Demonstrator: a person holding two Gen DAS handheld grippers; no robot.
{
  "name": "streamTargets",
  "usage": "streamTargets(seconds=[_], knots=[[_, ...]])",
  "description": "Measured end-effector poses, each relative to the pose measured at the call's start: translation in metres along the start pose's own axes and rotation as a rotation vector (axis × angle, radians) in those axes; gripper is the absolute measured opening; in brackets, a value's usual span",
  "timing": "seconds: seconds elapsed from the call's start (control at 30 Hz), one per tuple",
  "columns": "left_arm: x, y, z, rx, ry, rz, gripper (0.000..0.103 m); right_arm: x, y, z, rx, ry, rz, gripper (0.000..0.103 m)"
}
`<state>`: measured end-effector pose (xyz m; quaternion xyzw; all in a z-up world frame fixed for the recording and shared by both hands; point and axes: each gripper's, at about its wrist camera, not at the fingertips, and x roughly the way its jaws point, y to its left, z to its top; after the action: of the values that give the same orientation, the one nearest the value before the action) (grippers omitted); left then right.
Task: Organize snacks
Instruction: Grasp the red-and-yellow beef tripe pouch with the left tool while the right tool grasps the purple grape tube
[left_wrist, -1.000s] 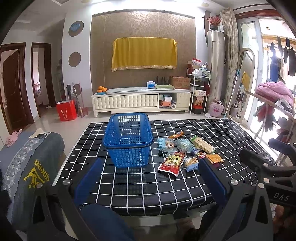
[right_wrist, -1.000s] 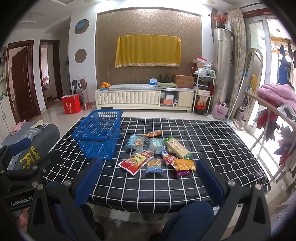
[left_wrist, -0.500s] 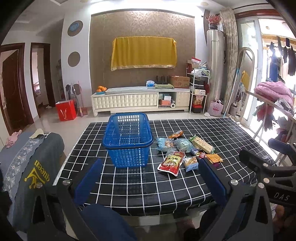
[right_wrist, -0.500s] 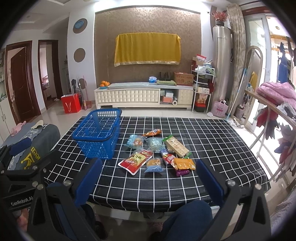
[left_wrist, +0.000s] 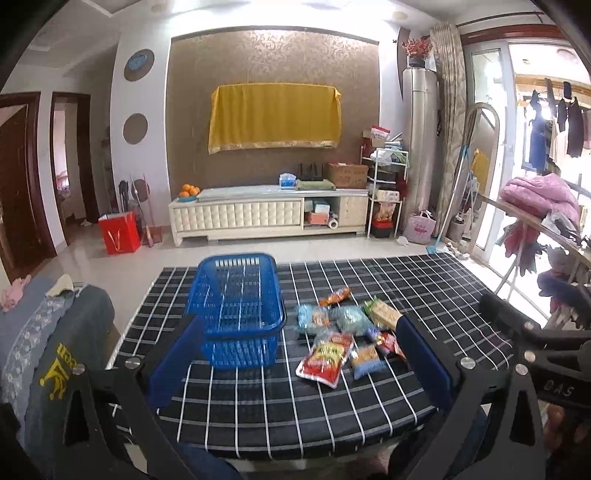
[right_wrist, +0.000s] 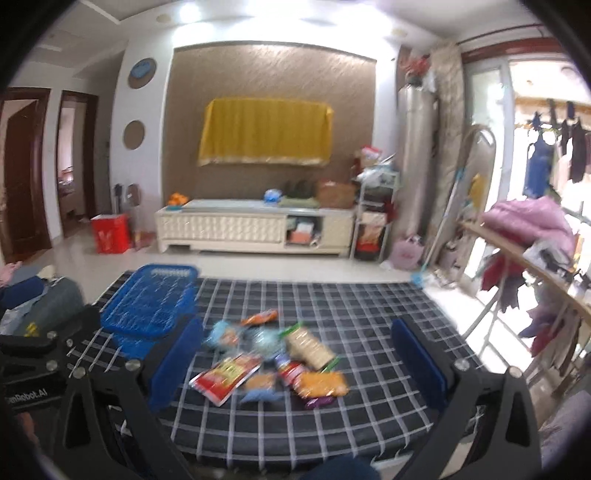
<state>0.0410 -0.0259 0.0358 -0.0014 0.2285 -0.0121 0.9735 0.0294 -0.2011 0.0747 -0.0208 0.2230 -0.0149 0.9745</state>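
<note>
several snacks (right_wrist: 269, 358) ahead of right gripper (right_wrist: 295, 354).

Your right wrist view is all blurry. The snack packets (right_wrist: 269, 363) on the table (right_wrist: 369, 325) look smeared there, so you cannot read any of them. The blue basket (right_wrist: 149, 308) is fuzzy too, and your right gripper's finger (right_wrist: 177, 354) hides its near corner. In your left wrist view, the finger (left_wrist: 423, 360) covers part of the small packets (left_wrist: 384, 338) at the right of the pile. The words on the red packet (left_wrist: 325, 356) are too small to read. The table's near edge is cut off behind both grippers.
</note>
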Motion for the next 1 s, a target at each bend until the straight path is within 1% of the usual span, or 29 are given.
streamTargets(seconds=[0.1,0.13,0.2,0.23,0.3,0.37,0.5,0.57,0.6,0.67,0.7,0.73,0.9,1.0], knots=[[0.018,-0.007,0.011,0.019,0.021,0.001,0.102,0.022,-0.014,0.004,0.04,0.035,0.039,0.103],[0.028,-0.009,0.015,0.015,0.037,-0.012,0.102,0.03,-0.018,0.004,0.043,0.041,0.034,0.103],[0.043,-0.009,0.02,0.003,0.064,-0.014,0.102,0.051,-0.026,0.003,0.048,0.067,0.012,0.103],[0.052,-0.011,0.023,0.006,0.064,0.0,0.102,0.057,-0.03,0.002,0.052,0.079,0.024,0.103],[0.07,-0.018,0.026,0.038,0.074,0.02,0.102,0.082,-0.038,-0.002,0.074,0.136,0.072,0.103],[0.088,-0.023,0.026,0.052,0.106,0.011,0.102,0.102,-0.043,-0.006,0.084,0.181,0.089,0.103],[0.132,-0.037,0.02,0.091,0.206,-0.019,0.102,0.14,-0.051,-0.019,0.095,0.263,0.129,0.103],[0.154,-0.047,0.013,0.128,0.258,-0.027,0.102,0.155,-0.053,-0.027,0.09,0.3,0.13,0.103],[0.163,-0.052,0.01,0.144,0.279,-0.035,0.099,0.163,-0.055,-0.032,0.09,0.323,0.138,0.103],[0.186,-0.06,-0.001,0.164,0.342,-0.053,0.095,0.179,-0.058,-0.043,0.097,0.369,0.152,0.103],[0.199,-0.063,-0.008,0.167,0.382,-0.072,0.094,0.186,-0.059,-0.049,0.1,0.388,0.158,0.103],[0.207,-0.065,-0.012,0.168,0.406,-0.079,0.094,0.191,-0.06,-0.052,0.103,0.404,0.16,0.103],[0.252,-0.073,-0.041,0.195,0.556,-0.12,0.094,0.221,-0.064,-0.076,0.124,0.496,0.179,0.103],[0.275,-0.074,-0.057,0.217,0.626,-0.116,0.094,0.234,-0.062,-0.092,0.128,0.545,0.187,0.103]])
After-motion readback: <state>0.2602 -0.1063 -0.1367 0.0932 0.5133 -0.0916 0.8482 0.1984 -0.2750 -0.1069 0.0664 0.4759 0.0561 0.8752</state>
